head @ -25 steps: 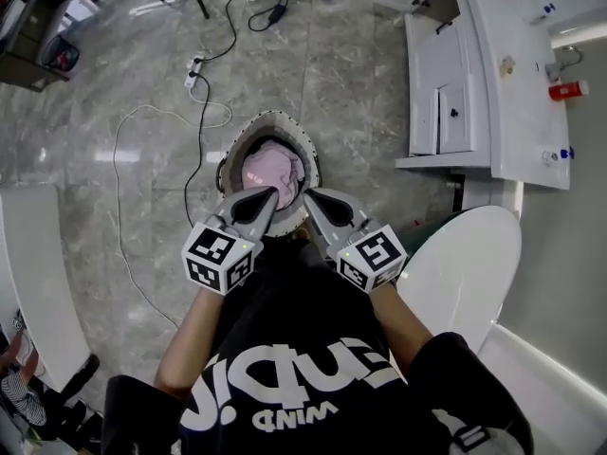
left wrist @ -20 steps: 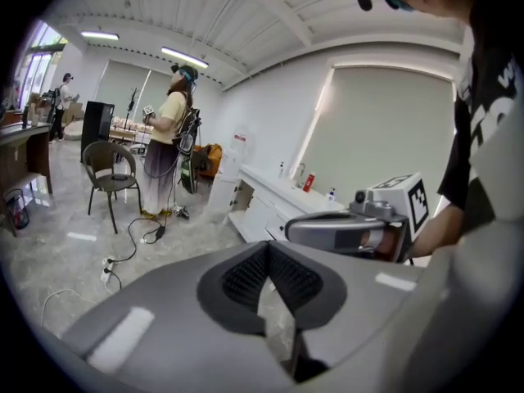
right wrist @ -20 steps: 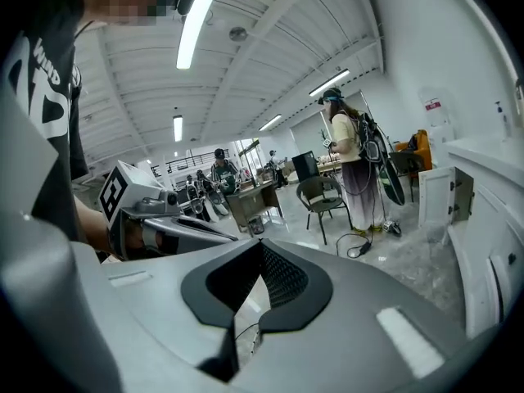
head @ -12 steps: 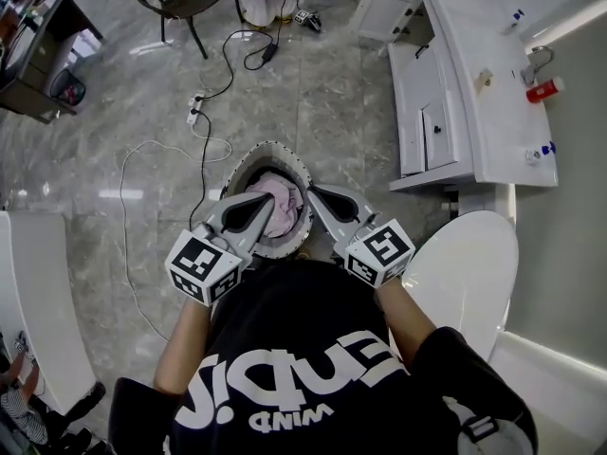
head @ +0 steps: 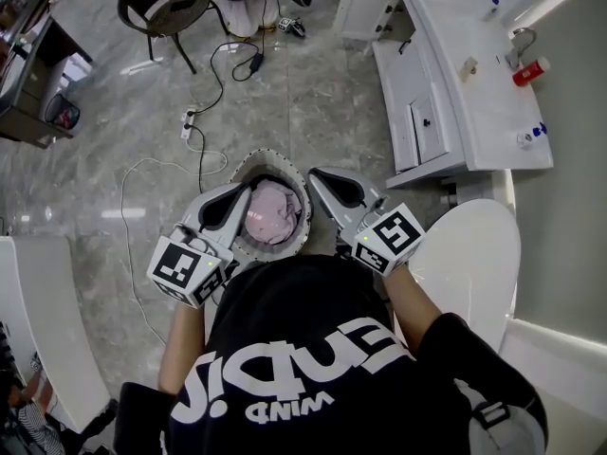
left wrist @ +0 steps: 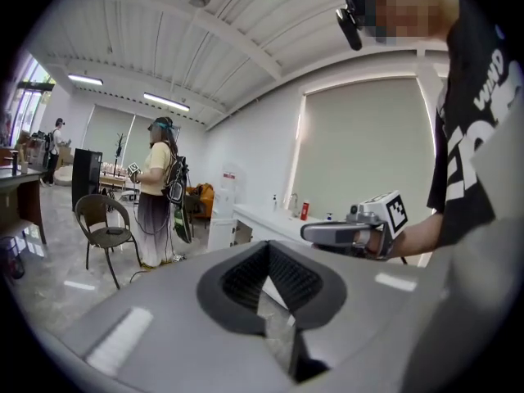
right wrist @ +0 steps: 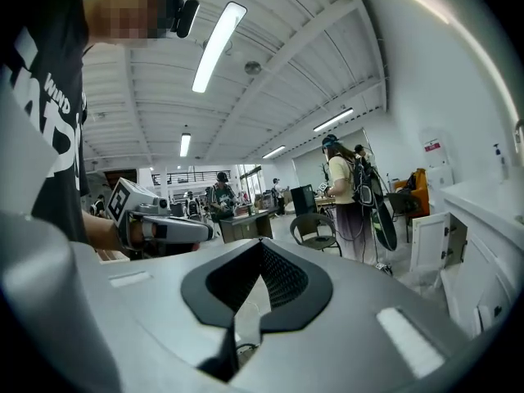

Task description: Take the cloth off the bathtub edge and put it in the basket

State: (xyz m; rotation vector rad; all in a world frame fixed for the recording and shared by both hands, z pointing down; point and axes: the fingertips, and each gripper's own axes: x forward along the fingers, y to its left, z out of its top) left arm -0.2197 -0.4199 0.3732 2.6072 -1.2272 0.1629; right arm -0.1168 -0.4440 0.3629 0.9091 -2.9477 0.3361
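The pink cloth [head: 272, 211] lies bunched inside the round basket [head: 268, 156] on the marble floor, straight below me in the head view. My left gripper [head: 244, 191] is held up over the basket's left rim, shut, with nothing between its jaws. My right gripper [head: 314, 174] hovers over the right rim, also shut and empty. In the left gripper view my left gripper [left wrist: 268, 246] points level into the room, with the right gripper [left wrist: 344, 232] alongside. In the right gripper view my right gripper [right wrist: 262, 244] does the same, and the left gripper [right wrist: 164, 228] shows at its left.
A white toilet [head: 467, 262] stands right of the basket, and a white vanity [head: 429, 112] with a red bottle [head: 527, 72] lies beyond it. The white bathtub edge [head: 40, 311] runs along the left. A cable [head: 127, 245] snakes over the floor. A chair [head: 167, 2] and a standing person [left wrist: 155, 195] are further off.
Both grippers have risen and spread apart, from over the basket's middle to its two sides. The cloth stays in the basket.
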